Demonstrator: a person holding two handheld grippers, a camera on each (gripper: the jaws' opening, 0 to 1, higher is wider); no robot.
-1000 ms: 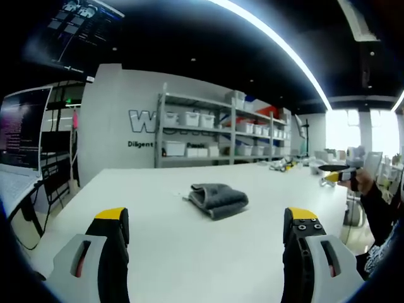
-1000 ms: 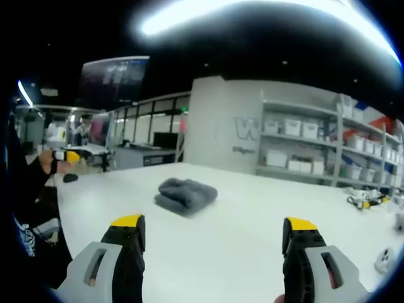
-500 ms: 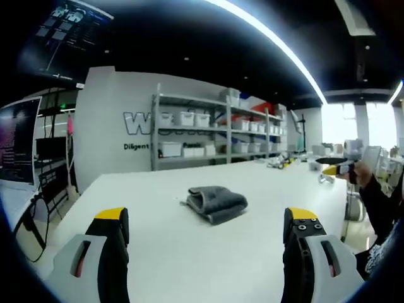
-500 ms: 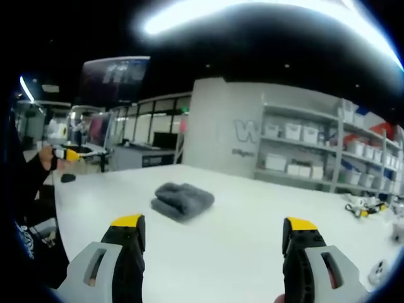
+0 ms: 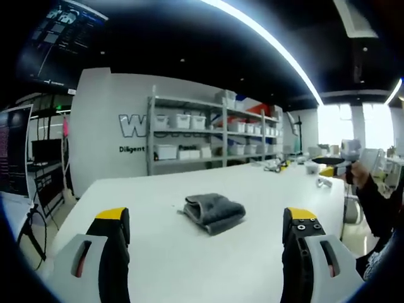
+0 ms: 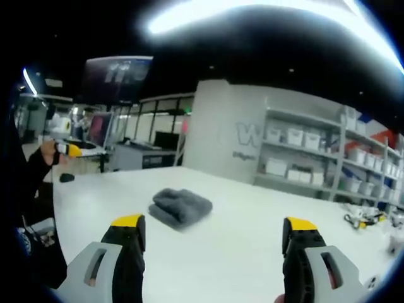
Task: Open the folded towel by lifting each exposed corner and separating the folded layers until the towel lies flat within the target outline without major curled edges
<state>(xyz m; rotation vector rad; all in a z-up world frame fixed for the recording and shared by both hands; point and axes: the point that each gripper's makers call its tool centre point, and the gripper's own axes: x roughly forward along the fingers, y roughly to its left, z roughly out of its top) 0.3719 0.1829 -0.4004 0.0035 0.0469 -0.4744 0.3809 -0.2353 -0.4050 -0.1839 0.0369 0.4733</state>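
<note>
both grippers, left gripper (image 5: 205, 221) and right gripper (image 6: 214, 228), hover with their yellow-tipped jaws spread wide and holding nothing, each aimed over the white table (image 5: 158, 265) toward the grey towel (image 5: 213, 212), which lies folded in a thick bundle near the table's middle, well apart from either. beyond it stand shelves (image 5: 208, 136) of white bins against a grey wall.

- a lab or workshop hall, by the look of it
- metal shelving (image 5: 208, 136) stacked with white bins
- long white worktable (image 5: 158, 252)
- monitors (image 5: 16, 151) and ceiling strip lights (image 5: 278, 53)
</note>
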